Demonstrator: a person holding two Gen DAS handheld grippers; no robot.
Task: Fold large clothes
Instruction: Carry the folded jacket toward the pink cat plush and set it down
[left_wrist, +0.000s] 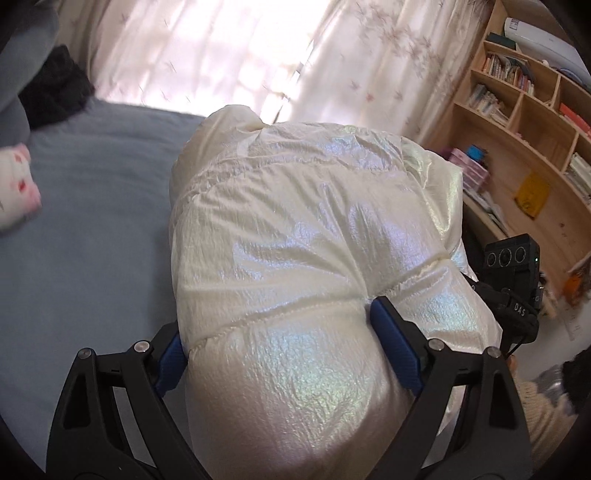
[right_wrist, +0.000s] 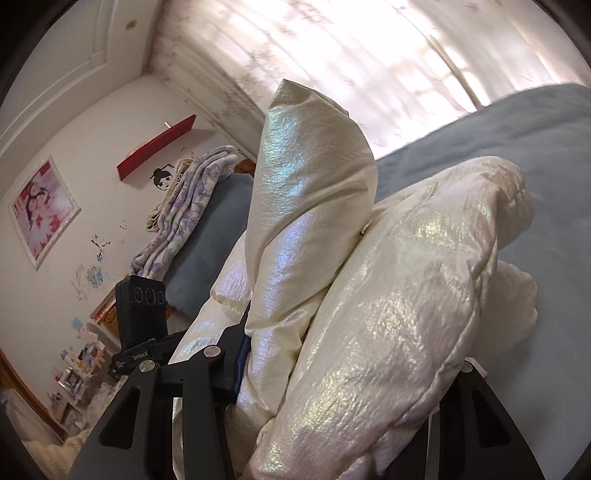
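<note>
A shiny cream-white puffer jacket (left_wrist: 303, 240) is bunched up over the blue bed (left_wrist: 92, 221). My left gripper (left_wrist: 277, 332) is shut on the jacket; its blue pads (left_wrist: 391, 339) press a thick puffy fold between them. In the right wrist view the same jacket (right_wrist: 388, 295) fills the middle, with one part (right_wrist: 306, 166) standing upright. My right gripper (right_wrist: 332, 376) is shut on the jacket, with the fabric bulging over and hiding its fingers. The other gripper's camera shows in each view, in the left wrist view (left_wrist: 511, 258) and in the right wrist view (right_wrist: 142, 306).
A wooden bookshelf (left_wrist: 524, 122) stands at the right. White curtains (left_wrist: 240, 55) hang behind the bed. A white pillow with pink marks (left_wrist: 14, 184) and a dark fuzzy item (left_wrist: 55, 88) lie at the left. A folded patterned blanket (right_wrist: 184, 206) lies on a blue pillow (right_wrist: 207, 251).
</note>
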